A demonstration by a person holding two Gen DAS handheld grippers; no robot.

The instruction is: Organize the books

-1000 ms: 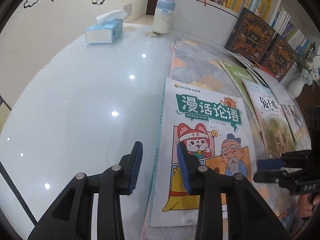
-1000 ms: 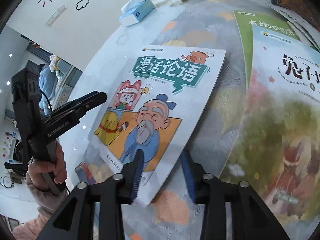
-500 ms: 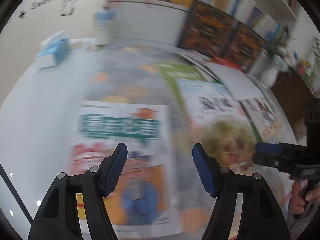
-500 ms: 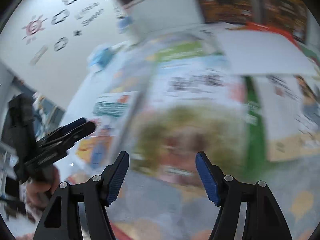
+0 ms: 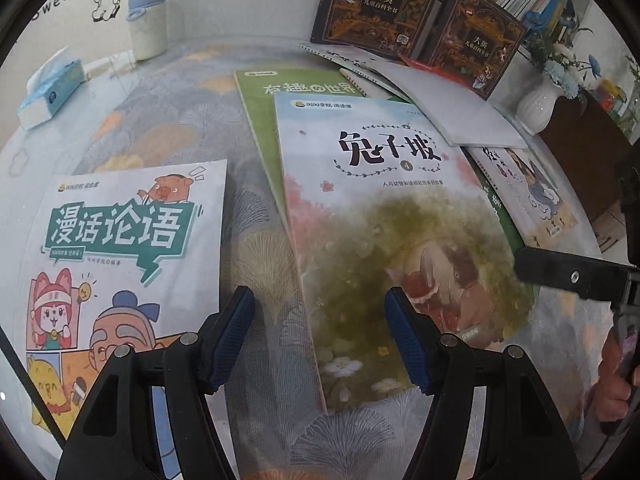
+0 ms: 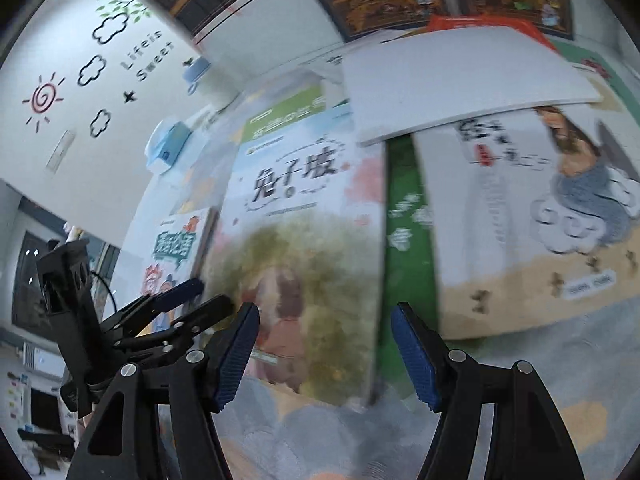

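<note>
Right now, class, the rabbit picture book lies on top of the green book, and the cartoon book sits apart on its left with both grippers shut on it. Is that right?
Not quite. Both the left gripper and right gripper are open and hold nothing. The left wrist view shows the rabbit picture book overlapping the green book, and the cartoon book apart on its left.

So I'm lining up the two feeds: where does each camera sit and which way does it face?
Left wrist: on the left gripper, jaws open, angled down at the rabbit book; the right gripper shows at right.
Right wrist: on the right gripper, jaws opening, nothing between them, angled down at the same rabbit book; the left gripper shows at left.
Shared: rabbit book, cartoon book, tissue box.
</note>
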